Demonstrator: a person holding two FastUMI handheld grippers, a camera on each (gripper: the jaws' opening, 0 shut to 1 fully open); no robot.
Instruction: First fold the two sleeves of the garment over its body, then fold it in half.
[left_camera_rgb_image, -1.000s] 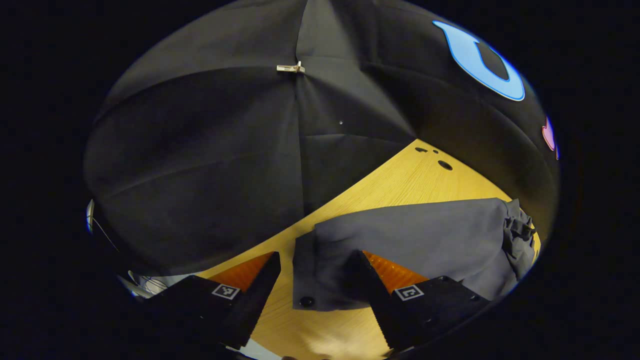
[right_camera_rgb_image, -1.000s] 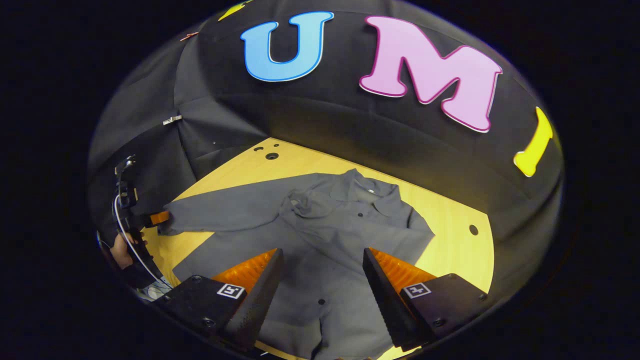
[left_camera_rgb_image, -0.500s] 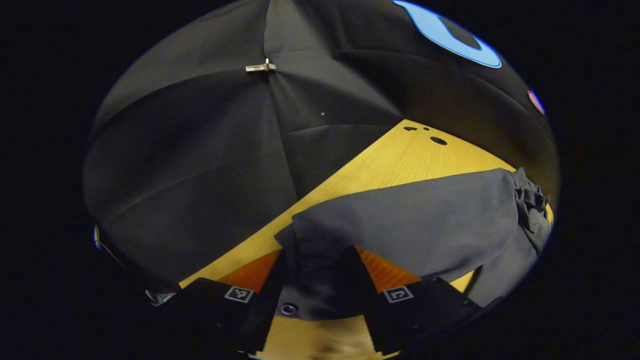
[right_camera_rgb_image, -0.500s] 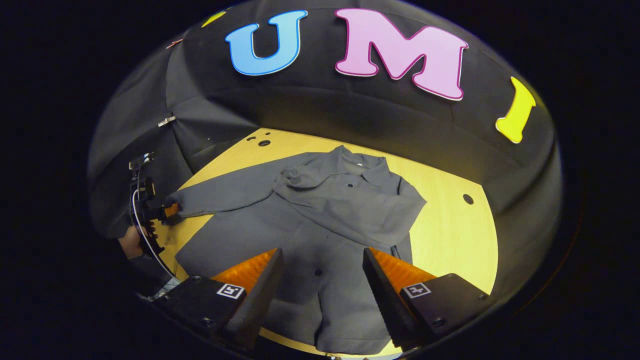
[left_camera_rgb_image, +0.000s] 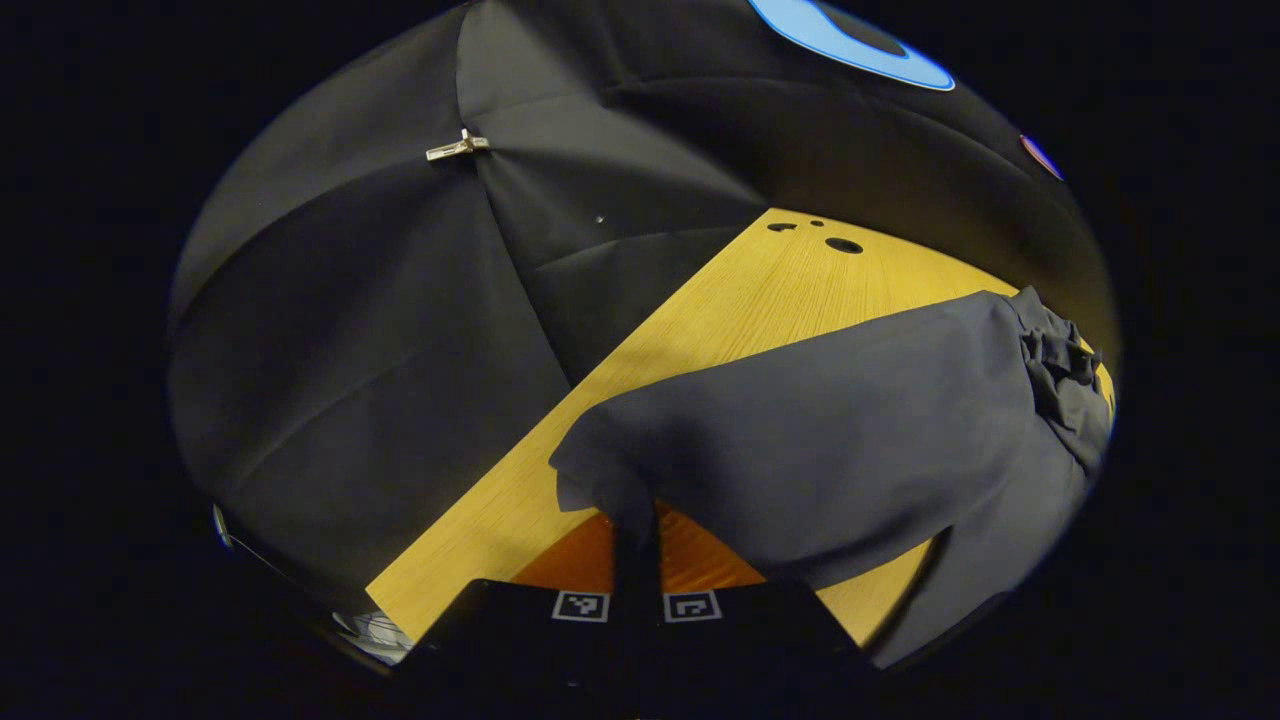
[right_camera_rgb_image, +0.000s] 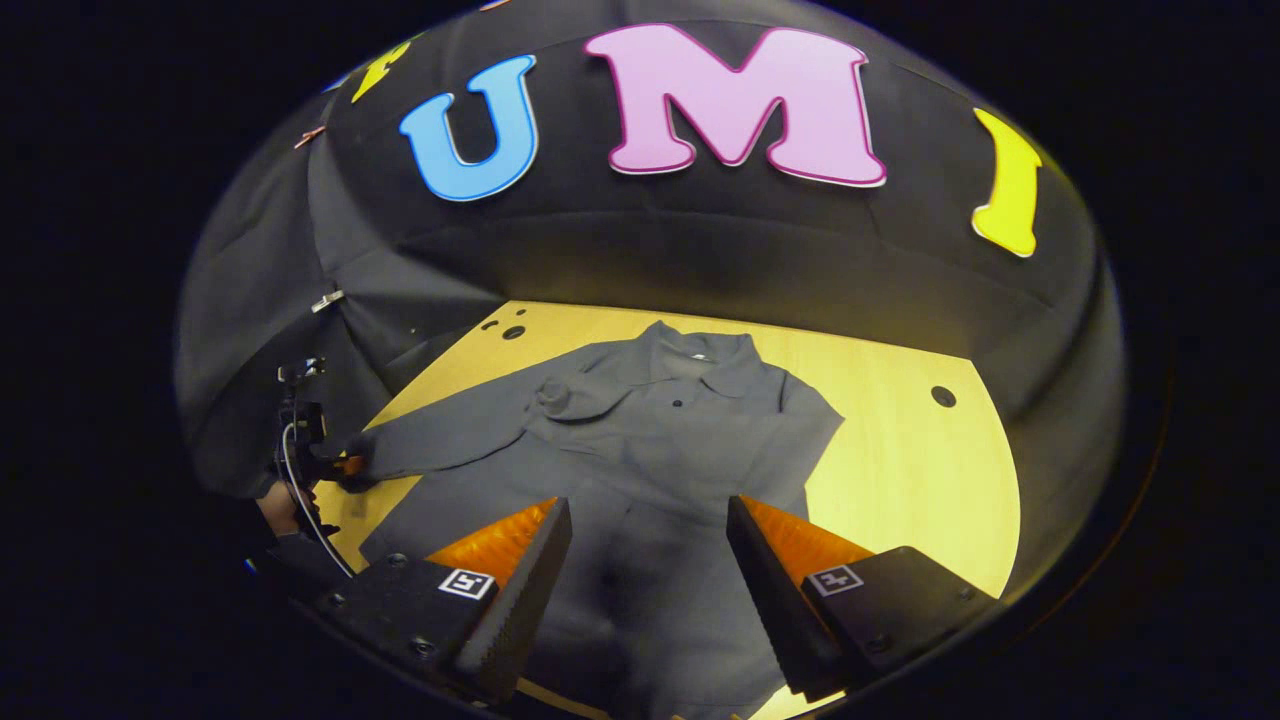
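The left gripper (left_camera_rgb_image: 637, 545) was clamped on the cuff of a sleeve (left_camera_rgb_image: 800, 440), apparently lifted off the table (left_camera_rgb_image: 700, 320). The right gripper (right_camera_rgb_image: 648, 560) was held open above the shirt (right_camera_rgb_image: 660, 440), spread on the table.

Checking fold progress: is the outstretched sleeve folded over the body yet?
Not yet. The grey shirt's long sleeve lies spread sideways, its cuff pinched in the left claw.

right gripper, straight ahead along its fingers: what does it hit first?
Most likely the grey jacket: the open right gripper points down at its lower body, spread on the wooden table. Nothing shows in between, though depth is hard to judge in this view.
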